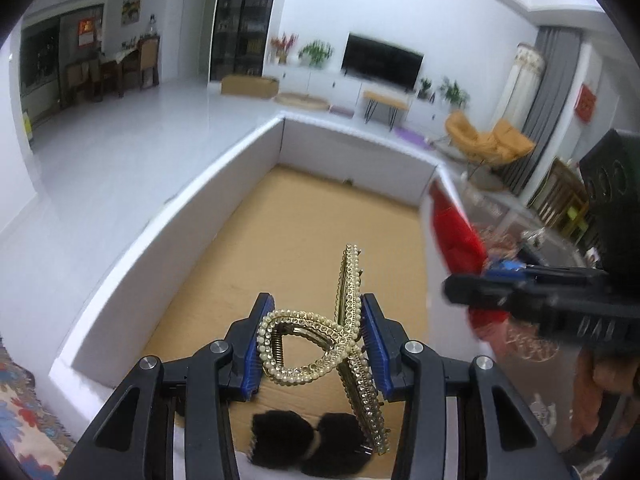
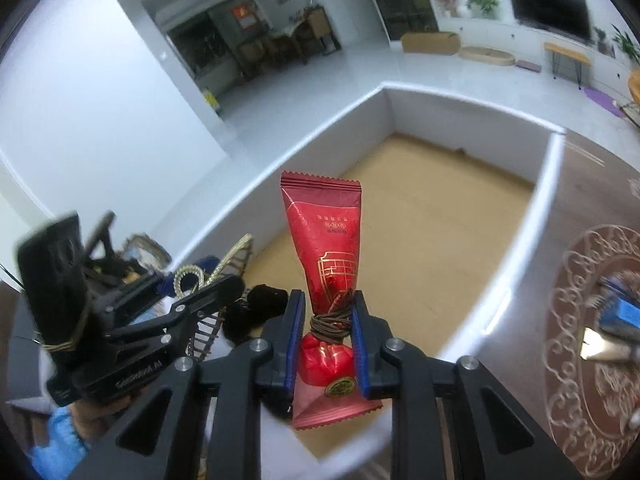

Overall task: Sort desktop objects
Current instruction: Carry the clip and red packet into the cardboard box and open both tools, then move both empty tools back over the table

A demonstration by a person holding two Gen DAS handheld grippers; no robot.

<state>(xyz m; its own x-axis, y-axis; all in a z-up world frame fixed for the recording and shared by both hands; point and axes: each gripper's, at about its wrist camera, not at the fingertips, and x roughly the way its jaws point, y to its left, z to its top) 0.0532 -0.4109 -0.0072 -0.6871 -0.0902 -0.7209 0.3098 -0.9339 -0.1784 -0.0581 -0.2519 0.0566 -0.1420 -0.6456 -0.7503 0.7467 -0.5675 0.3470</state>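
Box (image 1: pixel 224 168): white-walled, rectangular, open-topped, with a tan cardboard floor; it fills the centre of both views.

Tabletop (image 2: pixel 592 208): dark and glossy, printed with a pale scrollwork medallion; it is seen at the right of the right wrist view.

Left gripper (image 1: pixel 316 344): black arms, blue ribbed pads, at lower centre of its own view. It is clamped on a gold hair claw (image 1: pixel 320 344), a looped metal piece edged with pearl beads and rhinestones, which is held above the box floor.

Right gripper (image 2: pixel 325 344): same build, at lower centre of its view. It is pinched on a red candy packet (image 2: pixel 320 236) at a brown hair tie (image 2: pixel 330 322) wound round its waist; the crimped foil end is seen standing up over the box.

Black fuzzy item (image 1: pixel 304 448): soft, two-lobed, lying in the box at the bottom of the left wrist view.
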